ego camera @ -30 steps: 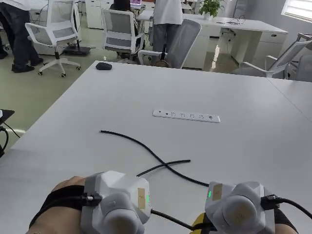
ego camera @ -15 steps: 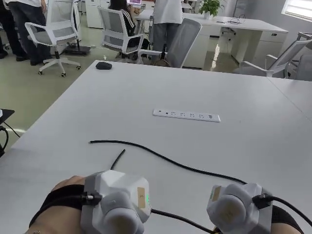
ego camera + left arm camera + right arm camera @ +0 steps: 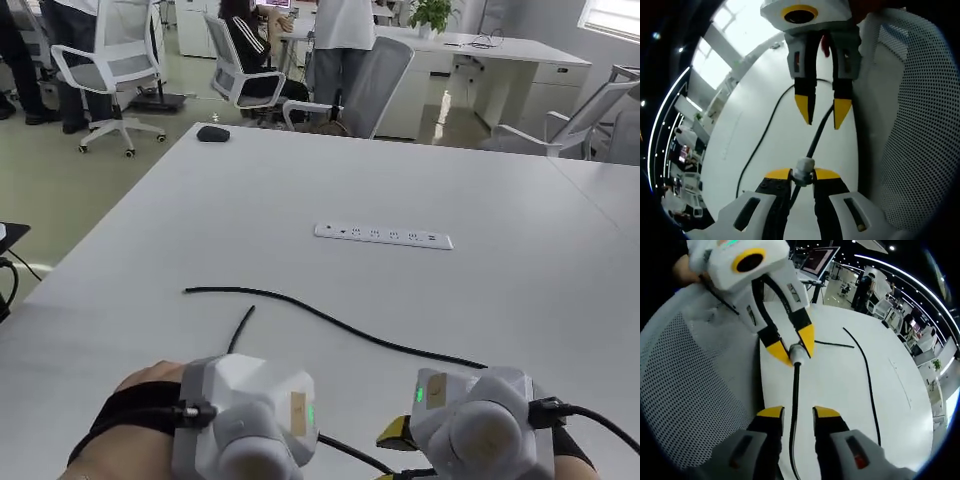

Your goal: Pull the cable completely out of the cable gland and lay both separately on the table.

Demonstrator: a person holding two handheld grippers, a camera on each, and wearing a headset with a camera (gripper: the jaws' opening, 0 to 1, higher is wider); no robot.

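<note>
— Where is the gland (image 3: 803,165)?
— The left tool (image 3: 803,174) is clamped on it, by the near edge of the desk (image 3: 200,200), at 6 o'clock.
— And the cable (image 3: 795,390)?
— It comes out of the gland toward 12 o'clock, between the right tool (image 3: 798,412) jaws, which stand apart, then lies across the desk.

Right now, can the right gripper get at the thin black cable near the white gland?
Probably yes. The right gripper stands open with the thin black cable running between its jaws, nothing blocking it. The left gripper is shut on the small white cable gland.
</note>
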